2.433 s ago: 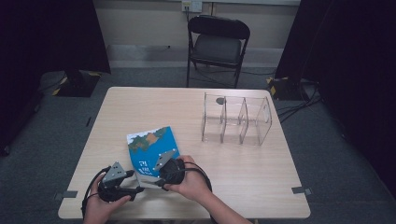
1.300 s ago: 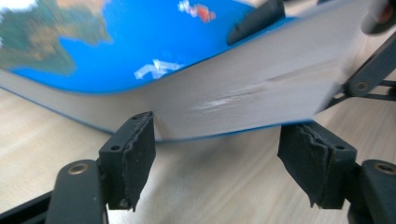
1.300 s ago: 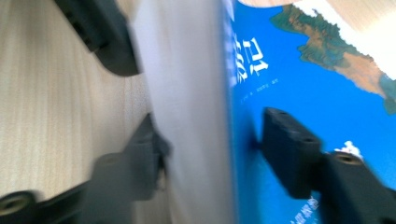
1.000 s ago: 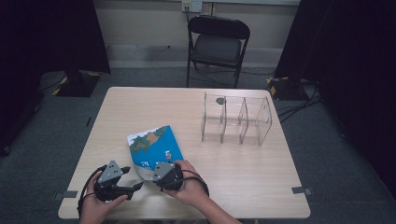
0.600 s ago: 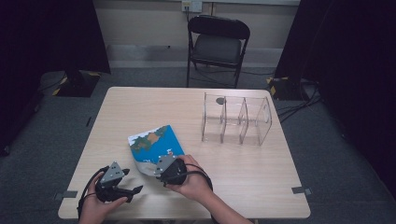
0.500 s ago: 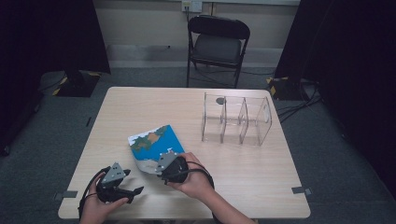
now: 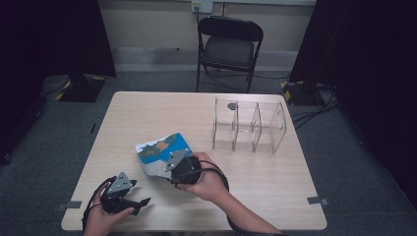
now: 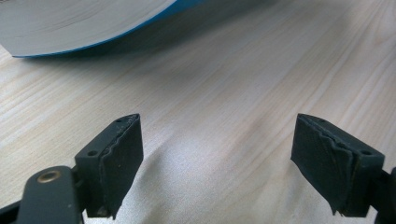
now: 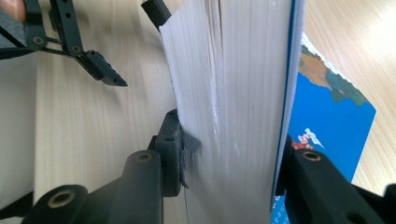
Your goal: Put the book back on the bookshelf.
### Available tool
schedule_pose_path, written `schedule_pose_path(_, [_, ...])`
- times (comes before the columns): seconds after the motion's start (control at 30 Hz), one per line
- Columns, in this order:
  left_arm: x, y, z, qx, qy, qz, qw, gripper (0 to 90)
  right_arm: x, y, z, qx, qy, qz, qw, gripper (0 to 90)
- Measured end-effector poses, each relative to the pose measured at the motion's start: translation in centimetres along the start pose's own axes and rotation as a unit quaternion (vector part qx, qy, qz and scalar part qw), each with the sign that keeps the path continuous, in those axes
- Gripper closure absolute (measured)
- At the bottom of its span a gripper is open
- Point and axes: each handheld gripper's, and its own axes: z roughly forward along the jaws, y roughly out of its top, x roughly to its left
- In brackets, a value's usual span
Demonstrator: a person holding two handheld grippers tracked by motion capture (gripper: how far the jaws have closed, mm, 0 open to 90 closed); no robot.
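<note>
A thick paperback book (image 7: pixel 162 147) with a blue map-like cover sits near the front middle of the wooden table (image 7: pixel 275 172), its near edge lifted. My right gripper (image 7: pixel 167 169) is shut on that near edge. In the right gripper view its jaws (image 9: pixel 229 154) have just been closing on the white page block (image 9: pixel 233 84), one pad on the pages and one on the blue cover. My left gripper (image 7: pixel 140 204) rests at the table's front left, apart from the book. Its jaws (image 8: pixel 219 158) have just been opening and stand open with only bare wood between them; the book's corner (image 8: pixel 79 23) hangs ahead.
A clear plastic organizer (image 7: pixel 248 128) with three compartments stands at the right back of the table, a small dark round thing (image 7: pixel 232 105) at its back left. A black folding chair (image 7: pixel 228 44) stands beyond the table's far edge.
My right hand has risen a little and tipped the book's near edge up off the table. The left gripper's jaws have spread wider while that hand stayed in place.
</note>
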Motion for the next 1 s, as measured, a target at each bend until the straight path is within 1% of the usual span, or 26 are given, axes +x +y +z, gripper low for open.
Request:
schedule_pose_path(0.03, [0.0,0.0,0.0,-0.003,0.000,-0.003,1.0000,16.6,0.0,0.1,-0.2,0.000,0.002,0.007,1.0000,60.4])
schedule_pose_path(0.07, [0.0,0.0,0.0,-0.002,0.000,-0.002,1.0000,16.8,-0.1,0.2,-0.3,0.002,0.002,0.002,1.0000,60.4])
schedule_pose_path(0.13, [0.0,0.0,-0.1,0.003,0.002,0.003,1.0000,17.1,-0.3,0.3,-0.7,0.002,0.008,0.003,1.0000,60.4])
schedule_pose_path(0.17, [0.1,0.0,-0.1,0.003,0.001,0.003,1.0000,17.1,-0.4,0.4,-0.9,0.004,0.009,0.001,0.9999,60.4])
schedule_pose_path(0.2, [0.1,0.0,-0.1,0.004,0.003,0.005,1.0000,17.1,-0.5,0.5,-1.1,0.007,0.013,0.007,0.9999,60.4])
schedule_pose_path(0.23, [0.1,0.0,-0.1,0.001,0.006,0.001,1.0000,17.1,-0.6,0.6,-1.3,0.007,0.014,0.009,0.9998,60.5])
schedule_pose_path(0.3, [0.2,-0.1,-0.1,0.002,0.006,-0.001,1.0000,17.1,-0.8,0.8,-1.7,0.008,0.017,0.013,0.9997,60.5])
schedule_pose_path(0.33, [0.3,-0.1,-0.2,0.005,0.006,0.003,1.0000,17.1,-0.9,0.9,-1.9,0.007,0.019,0.019,0.9996,60.5])
schedule_pose_path(0.37, [0.3,-0.1,-0.2,0.006,0.006,0.004,1.0000,17.1,-1.0,1.0,-2.1,0.011,0.024,0.016,0.9995,60.6])
schedule_pose_path(0.4, [0.2,-0.1,-0.2,0.007,0.006,0.003,0.9999,17.1,-1.0,1.1,-2.2,0.012,0.024,0.017,0.9995,60.5])
schedule_pose_path(0.47, [0.1,0.0,-0.1,0.008,0.009,0.008,0.9999,17.1,-1.2,1.3,-2.4,0.015,0.027,0.017,0.9994,60.6])
schedule_pose_path(0.53, [0.1,0.0,-0.1,0.008,0.007,0.006,0.9999,17.4,-1.3,1.4,-2.6,0.015,0.032,0.028,0.9990,60.5])
schedule_pose_path(0.6, [0.2,0.0,-0.2,0.008,0.009,0.007,0.9999,17.5,-1.5,1.5,-2.9,0.014,0.033,0.027,0.9990,60.6])
schedule_pose_path(0.67, [0.3,0.0,-0.2,0.009,0.009,0.009,0.9999,17.4,-1.7,1.6,-3.2,0.015,0.036,0.034,0.9987,60.6])
schedule_pose_path(0.7, [0.2,-0.1,-0.1,0.004,0.007,0.005,0.9999,17.5,-1.8,1.7,-3.3,0.012,0.038,0.032,0.9987,60.6])
schedule_pose_path(0.73, [0.2,-0.1,-0.2,0.005,0.007,0.005,1.0000,17.5,-1.9,1.8,-3.6,0.016,0.040,0.040,0.9983,60.7])
schedule_pose_path(0.77, [0.3,-0.1,-0.2,0.007,0.009,0.008,0.9999,17.5,-2.0,1.9,-3.7,0.016,0.040,0.038,0.9984,60.7])
schedule_pose_path(0.83, [0.2,-0.1,-0.2,0.009,0.009,0.008,0.9999,17.5,-2.2,2.0,-4.0,0.014,0.043,0.042,0.9981,60.7])
schedule_pose_path(0.87, [0.2,-0.1,-0.1,0.009,0.009,0.008,0.9999,17.4,-2.3,2.0,-4.2,0.014,0.044,0.045,0.9979,60.7])
schedule_pose_path(0.9, [0.2,-0.1,-0.1,0.008,0.009,0.008,0.9999,17.5,-2.3,2.1,-4.3,0.014,0.047,0.053,0.9974,60.7])
schedule_pose_path(0.93, [0.2,-0.1,-0.1,0.008,0.008,0.009,0.9999,17.5,-2.5,2.1,-4.5,0.016,0.048,0.054,0.9972,60.7])
schedule_pose_path(0.97, [0.1,-0.1,0.0,0.009,0.009,0.008,0.9999,17.4,-2.5,2.2,-4.6,0.016,0.047,0.051,0.9974,60.7])
schedule_pose_path(1.0, [0.2,-0.1,0.0,0.011,0.009,0.011,0.9998,17.5,-2.6,2.2,-4.7,0.016,0.050,0.051,0.9973,60.7])
